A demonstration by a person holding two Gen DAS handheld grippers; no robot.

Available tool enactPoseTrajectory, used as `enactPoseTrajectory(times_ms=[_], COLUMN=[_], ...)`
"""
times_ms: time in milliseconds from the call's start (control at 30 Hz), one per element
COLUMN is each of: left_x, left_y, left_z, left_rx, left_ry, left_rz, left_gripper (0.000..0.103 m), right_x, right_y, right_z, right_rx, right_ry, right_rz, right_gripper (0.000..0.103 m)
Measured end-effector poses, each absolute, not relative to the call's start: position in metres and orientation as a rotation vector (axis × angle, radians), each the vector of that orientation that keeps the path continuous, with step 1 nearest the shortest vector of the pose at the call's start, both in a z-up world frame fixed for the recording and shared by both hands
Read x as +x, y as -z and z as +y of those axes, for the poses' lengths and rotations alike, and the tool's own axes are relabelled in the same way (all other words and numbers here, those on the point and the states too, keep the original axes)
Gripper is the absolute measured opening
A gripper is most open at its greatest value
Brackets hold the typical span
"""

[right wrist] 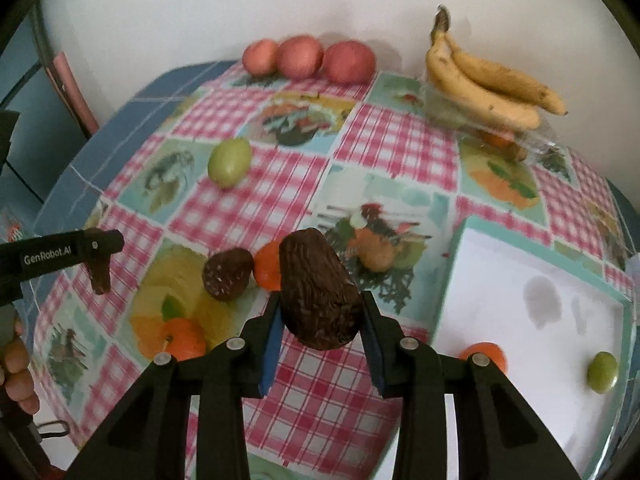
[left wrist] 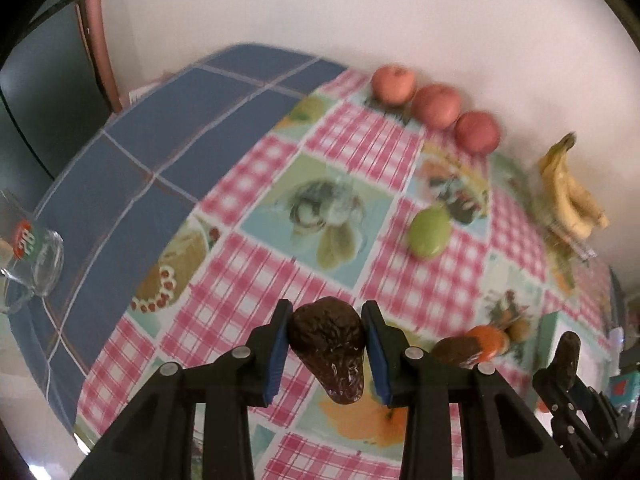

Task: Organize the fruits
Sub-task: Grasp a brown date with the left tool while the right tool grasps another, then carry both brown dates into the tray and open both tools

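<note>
The left gripper (left wrist: pixel 326 350) pinched a brown avocado (left wrist: pixel 330 354) above the checked tablecloth (left wrist: pixel 248 184). The right gripper (right wrist: pixel 320 320) pinched another avocado (right wrist: pixel 316 292) beside the white tray (right wrist: pixel 500 280).

just a worktop (left wrist: pixel 120 184) with a pink checkered fruit-print cloth (right wrist: pixel 384 148), a glass mug (left wrist: pixel 36 256) on its blue part, white wall (right wrist: pixel 200 12) behind

black claw (left wrist: pixel 326 350), blue pads (left wrist: pixel 276 354), silver screws
</note>
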State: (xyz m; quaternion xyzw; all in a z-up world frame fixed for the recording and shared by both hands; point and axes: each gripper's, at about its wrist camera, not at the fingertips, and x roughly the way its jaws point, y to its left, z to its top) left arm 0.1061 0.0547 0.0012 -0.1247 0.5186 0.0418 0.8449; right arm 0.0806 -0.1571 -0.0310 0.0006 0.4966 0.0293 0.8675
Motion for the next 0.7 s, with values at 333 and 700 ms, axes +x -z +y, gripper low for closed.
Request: enactPoseTrajectory(times_ms=[333,700], left_x=[0.094,0.086], left_y=[-0.040,-0.046], left_z=[0.045,0.003], left_rx=[-0.281,-0.229], left_ry=[-0.042,0.063], left_rz=[0.991,0.991], left_gripper=[0.038,0.038], right_x=[0.057,0.035], right_y=[-0.009,-0.022], right_z=[-0.191,-0.230], right_rx=[0.102,0.151], right_ry=[0.033,0.097], right_rz=[1.000,0.973], right_gripper=[0.038,0.038])
